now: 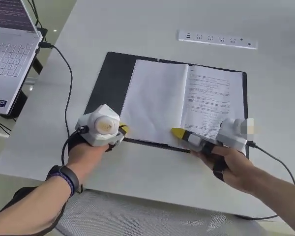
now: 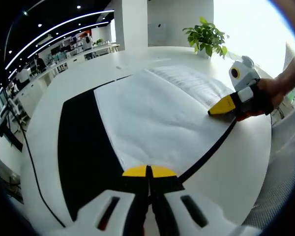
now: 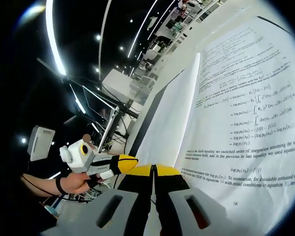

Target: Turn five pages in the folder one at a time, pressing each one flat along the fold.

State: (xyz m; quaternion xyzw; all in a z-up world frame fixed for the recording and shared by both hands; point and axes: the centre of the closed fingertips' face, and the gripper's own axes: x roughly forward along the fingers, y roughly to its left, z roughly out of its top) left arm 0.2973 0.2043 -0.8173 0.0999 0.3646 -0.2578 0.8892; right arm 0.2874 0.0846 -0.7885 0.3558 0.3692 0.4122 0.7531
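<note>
- Two sheets are showing in the open black plastic folder [image 1: 110, 73], which is lying flat on the white table [image 1: 137, 29] near its front edge. A blank white turned page [image 1: 155, 96] is on the left and a white page printed with equations [image 1: 211, 98] is on the right, and they are meeting at the fold.
- My right claw [image 3: 152, 170] is sitting with its yellow tips pressed together, nothing between them, at the bottom of the printed page just beside the fold.
- My left claw [image 2: 148, 171] is likewise closed on nothing, sitting at the blank page's lower left corner.
- I am reading this as the pressing step. I should be sliding the right tips up along the fold with light, even pressure while the left claw is pinning the turned page against springing back.
- Pushing too hard is risking a crease or a shifted folder.
- Farther out, a white power strip [image 1: 217, 39] and an open silver laptop [image 1: 7, 49] are sitting well apart from the folder.
</note>
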